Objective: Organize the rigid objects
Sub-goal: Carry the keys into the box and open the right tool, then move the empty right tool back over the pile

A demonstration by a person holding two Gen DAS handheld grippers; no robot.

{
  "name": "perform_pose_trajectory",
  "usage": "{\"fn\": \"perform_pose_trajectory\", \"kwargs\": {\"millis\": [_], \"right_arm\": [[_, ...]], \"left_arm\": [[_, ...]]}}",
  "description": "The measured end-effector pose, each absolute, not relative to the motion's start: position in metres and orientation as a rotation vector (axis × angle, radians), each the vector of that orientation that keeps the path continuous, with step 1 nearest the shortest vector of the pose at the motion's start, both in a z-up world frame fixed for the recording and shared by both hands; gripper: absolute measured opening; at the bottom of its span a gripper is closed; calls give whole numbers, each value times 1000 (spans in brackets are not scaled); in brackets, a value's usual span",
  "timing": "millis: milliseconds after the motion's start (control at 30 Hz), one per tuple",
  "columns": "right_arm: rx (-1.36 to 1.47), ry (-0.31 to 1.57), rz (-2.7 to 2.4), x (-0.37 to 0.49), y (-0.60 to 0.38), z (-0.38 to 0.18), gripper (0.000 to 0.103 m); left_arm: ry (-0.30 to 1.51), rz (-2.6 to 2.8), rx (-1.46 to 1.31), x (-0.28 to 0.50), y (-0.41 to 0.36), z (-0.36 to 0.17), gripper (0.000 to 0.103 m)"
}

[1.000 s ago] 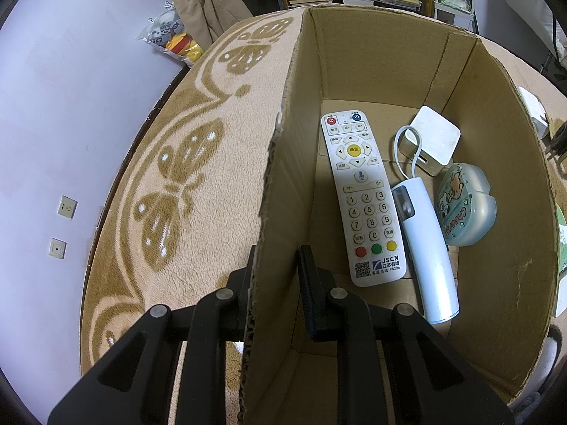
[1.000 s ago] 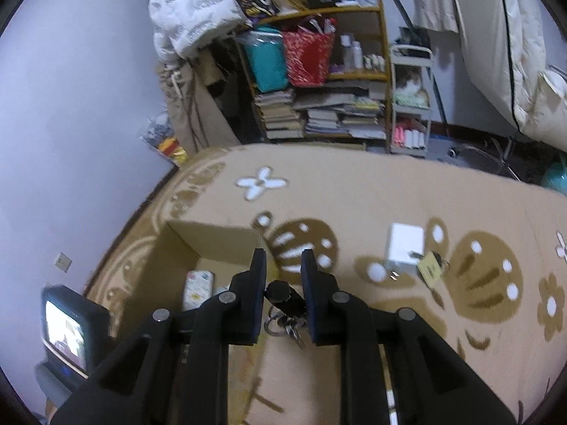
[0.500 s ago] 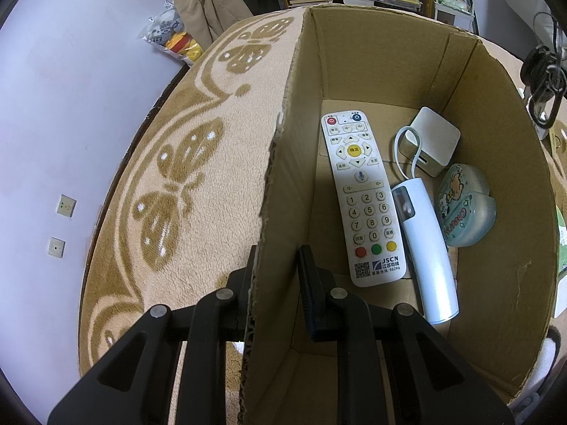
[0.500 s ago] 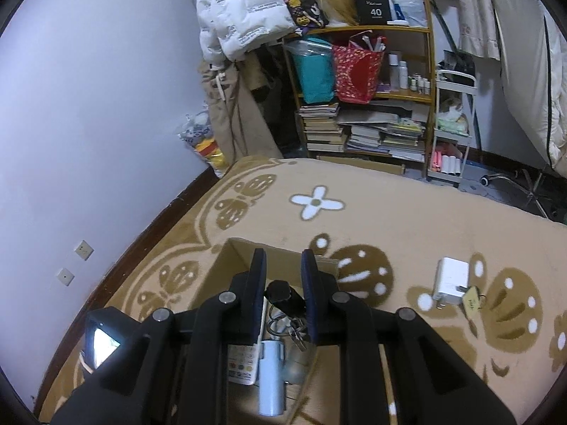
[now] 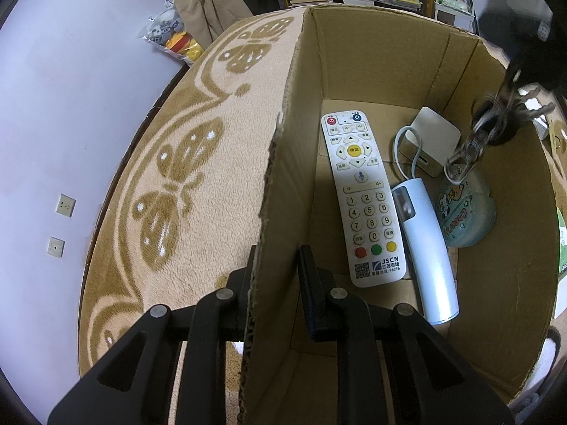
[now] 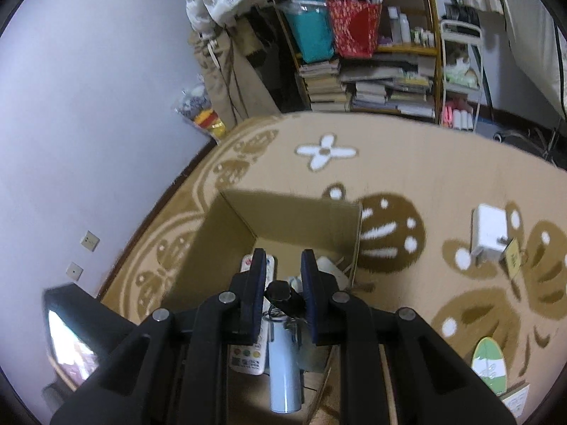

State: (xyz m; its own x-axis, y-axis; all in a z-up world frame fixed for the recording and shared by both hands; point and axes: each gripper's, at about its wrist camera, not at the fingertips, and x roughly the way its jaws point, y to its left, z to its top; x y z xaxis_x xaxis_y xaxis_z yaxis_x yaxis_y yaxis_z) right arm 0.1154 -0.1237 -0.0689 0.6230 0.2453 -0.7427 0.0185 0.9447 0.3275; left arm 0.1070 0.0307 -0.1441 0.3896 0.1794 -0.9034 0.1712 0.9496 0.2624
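Note:
An open cardboard box (image 5: 372,71) stands on the carpet. My left gripper (image 5: 278,251) is shut on its left wall, one finger outside and one inside. In the box lie a white remote (image 5: 361,198), a pale blue cylinder (image 5: 425,248), a white charger (image 5: 434,138) with its cable, and a greenish cartoon case (image 5: 464,212). My right gripper (image 6: 283,258) is shut on a black key fob with a bunch of keys (image 6: 283,292) and hangs over the box (image 6: 294,212). In the left wrist view the keys (image 5: 496,131) dangle, blurred, above the box's right side.
On the beige patterned carpet right of the box lie a white adapter (image 6: 490,233) with a yellow tag (image 6: 512,256) and a green-white oval item (image 6: 490,364). A crowded bookshelf (image 6: 372,81) and hanging coats stand behind. The wall runs along the left.
My right gripper has carried the keys leftward and down until it is over the box; the keys now hang in the left wrist view. The left gripper has kept still on the box wall.

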Motion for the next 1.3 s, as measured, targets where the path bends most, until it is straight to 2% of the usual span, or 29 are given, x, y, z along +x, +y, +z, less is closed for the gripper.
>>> {"fn": "perform_pose_trajectory", "kwargs": {"millis": [333,367,433,500,567,700,800,1300], "right_arm": [[277,879,128,111,-121,-66,21],[264,880,128,110,-120,-63,24],[243,871,111,107,-122,-59,37],[246,848,107,103,-126,-54,56],[252,845,96,99,-132,-51,60],[241,862,59,91,-147,-52,76],[223,873,15,83,-160,-56,82],[280,1005,-229,26,-236,-104,82]], "left_arm": [[1179,5,339,107,31,-146,18],[1179,4,337,107,31,-146,18],[1180,5,334,107,31,-145,18],[1179,5,337,107,31,-144,18],[1179,4,338,108,31,-144,18],[1179,4,338,108,31,-144,18],[1179,5,341,108,31,-143,19],[1178,6,345,108,30,-142,19]]}}
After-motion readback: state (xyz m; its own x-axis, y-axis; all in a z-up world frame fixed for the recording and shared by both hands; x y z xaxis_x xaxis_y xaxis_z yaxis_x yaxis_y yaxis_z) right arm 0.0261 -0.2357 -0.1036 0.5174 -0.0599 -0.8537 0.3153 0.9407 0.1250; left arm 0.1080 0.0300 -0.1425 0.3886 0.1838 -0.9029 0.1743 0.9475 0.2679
